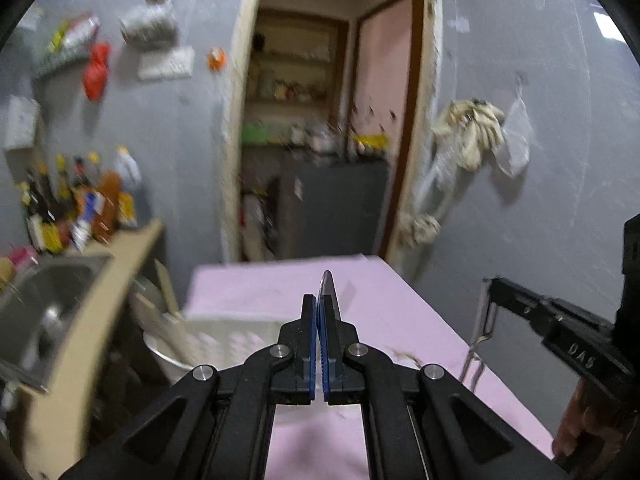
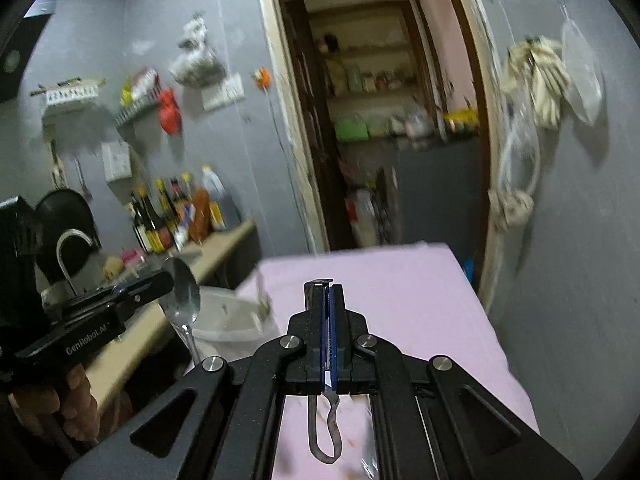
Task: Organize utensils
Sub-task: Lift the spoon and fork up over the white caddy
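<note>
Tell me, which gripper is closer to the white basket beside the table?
Left. The left gripper, shut on a spoon, hangs just above the white basket. The right gripper, clamping a metal tool, hangs over the pink table.

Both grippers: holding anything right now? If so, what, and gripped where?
Left gripper is shut on a spoon, clamped where the bowl meets the handle. Right gripper is shut on a peeler, clamped near its head, looped wire handle hanging below.

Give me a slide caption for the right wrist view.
Right gripper shut on a thin metal wire-handled utensil above the pink-covered table; left gripper holds a shiny steel spoon beside it.
</note>
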Available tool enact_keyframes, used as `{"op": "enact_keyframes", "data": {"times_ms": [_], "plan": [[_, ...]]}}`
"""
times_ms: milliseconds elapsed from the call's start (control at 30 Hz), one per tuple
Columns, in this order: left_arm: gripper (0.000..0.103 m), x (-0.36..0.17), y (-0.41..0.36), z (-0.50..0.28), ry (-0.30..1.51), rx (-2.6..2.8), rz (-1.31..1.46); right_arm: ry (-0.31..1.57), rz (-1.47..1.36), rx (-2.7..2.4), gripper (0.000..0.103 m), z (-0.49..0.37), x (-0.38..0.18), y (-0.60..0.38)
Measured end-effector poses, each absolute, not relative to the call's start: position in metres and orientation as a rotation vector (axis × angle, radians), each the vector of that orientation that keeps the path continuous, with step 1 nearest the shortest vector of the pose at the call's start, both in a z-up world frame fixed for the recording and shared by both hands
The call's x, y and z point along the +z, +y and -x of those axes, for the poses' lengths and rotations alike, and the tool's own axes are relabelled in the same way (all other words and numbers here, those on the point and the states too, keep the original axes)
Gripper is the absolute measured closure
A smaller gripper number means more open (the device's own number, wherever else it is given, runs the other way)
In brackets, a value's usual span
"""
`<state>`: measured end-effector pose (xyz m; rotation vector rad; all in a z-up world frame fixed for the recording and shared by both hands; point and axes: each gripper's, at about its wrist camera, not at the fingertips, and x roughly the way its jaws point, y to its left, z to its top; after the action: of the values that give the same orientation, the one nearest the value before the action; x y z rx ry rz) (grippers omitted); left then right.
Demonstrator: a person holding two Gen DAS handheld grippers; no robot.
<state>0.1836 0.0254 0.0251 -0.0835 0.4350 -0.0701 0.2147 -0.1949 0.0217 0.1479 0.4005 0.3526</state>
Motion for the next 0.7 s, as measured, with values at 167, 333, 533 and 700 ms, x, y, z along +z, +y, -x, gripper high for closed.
{"op": "enact_keyframes", "data": {"times_ms": [167, 333, 533, 700], "plan": [[0.101, 0.063, 0.067, -0.179, 0.324, 0.018, 0.09, 0.266, -0.192, 0.374, 0.101, -0.225, 0.06, -0.159], [0.101, 0.083, 0.105, -0.181, 0.253, 0.114, 0.092, 0.206, -0.249, 0.395, 0.101, -0.239, 0.077, -0.126], [0.101, 0.068, 0.131, -0.198, 0.247, 0.187, 0.073, 0.207, -0.253, 0.405, 0.101, -0.268, 0.056, -0.093], [0.101, 0.046, 0.132, -0.215, 0.25, 0.221, 0.04, 0.263, -0.22, 0.395, 0.101, -0.289, 0.032, -0.075]]}}
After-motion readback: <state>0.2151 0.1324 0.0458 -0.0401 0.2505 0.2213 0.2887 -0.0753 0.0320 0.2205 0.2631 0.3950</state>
